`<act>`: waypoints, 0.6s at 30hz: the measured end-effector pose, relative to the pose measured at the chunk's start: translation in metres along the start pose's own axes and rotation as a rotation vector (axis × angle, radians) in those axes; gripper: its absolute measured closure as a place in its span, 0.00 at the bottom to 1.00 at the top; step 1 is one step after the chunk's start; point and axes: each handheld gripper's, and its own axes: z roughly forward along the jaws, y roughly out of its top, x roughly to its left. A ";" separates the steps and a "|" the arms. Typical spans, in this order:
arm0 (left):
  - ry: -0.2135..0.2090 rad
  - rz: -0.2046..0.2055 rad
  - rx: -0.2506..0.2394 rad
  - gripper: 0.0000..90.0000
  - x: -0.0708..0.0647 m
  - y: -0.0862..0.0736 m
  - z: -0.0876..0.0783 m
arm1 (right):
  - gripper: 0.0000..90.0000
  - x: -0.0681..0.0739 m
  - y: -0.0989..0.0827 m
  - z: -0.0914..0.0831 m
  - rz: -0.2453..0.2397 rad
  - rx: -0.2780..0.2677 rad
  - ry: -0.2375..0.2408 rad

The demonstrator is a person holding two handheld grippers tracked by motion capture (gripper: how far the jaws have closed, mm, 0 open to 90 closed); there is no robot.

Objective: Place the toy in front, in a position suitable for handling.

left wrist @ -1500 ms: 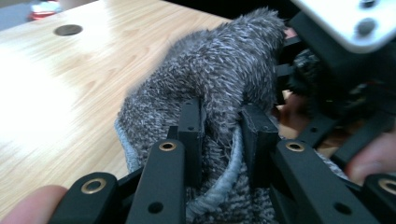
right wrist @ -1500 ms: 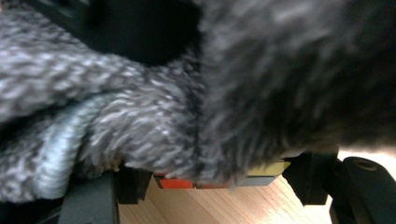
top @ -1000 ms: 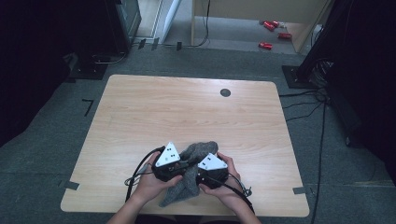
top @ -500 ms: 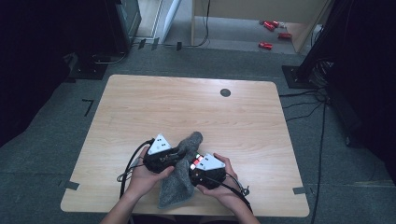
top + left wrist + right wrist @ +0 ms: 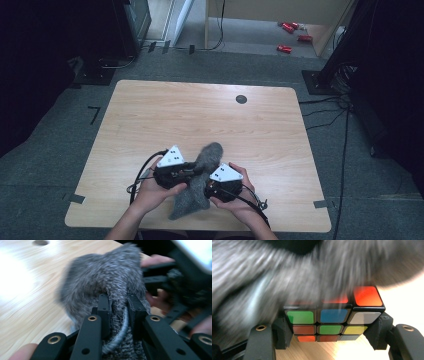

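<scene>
While the left gripper (image 5: 117, 305) pinches the grey pouch (image 5: 202, 172) and the right gripper (image 5: 332, 327) clamps the puzzle cube (image 5: 332, 315), the cube sits at the pouch, not yet inside.

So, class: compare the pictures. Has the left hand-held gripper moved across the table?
No, hardly: the left hand-held gripper stays near the table's front edge, still shut on the grey cloth.

table (image 5: 210, 115): light wood | floor (image 5: 60, 165): grey carpet | surroundings: dark
</scene>
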 end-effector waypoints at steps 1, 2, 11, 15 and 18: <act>-0.001 -0.016 0.004 0.86 0.003 -0.001 0.002 | 0.38 0.000 0.000 0.000 0.000 0.002 -0.002; -0.001 -0.045 0.003 0.86 0.008 -0.003 0.002 | 0.38 0.000 -0.001 -0.001 -0.002 0.009 -0.007; 0.031 0.029 0.010 0.86 -0.004 0.000 0.003 | 0.38 0.003 -0.001 0.002 -0.009 0.003 0.013; 0.052 -0.048 0.000 0.88 0.013 -0.005 -0.001 | 0.38 0.001 -0.002 0.000 -0.019 0.010 0.001; 0.081 -0.073 -0.020 0.88 0.021 -0.007 -0.009 | 0.38 0.000 -0.001 -0.002 -0.005 -0.001 0.001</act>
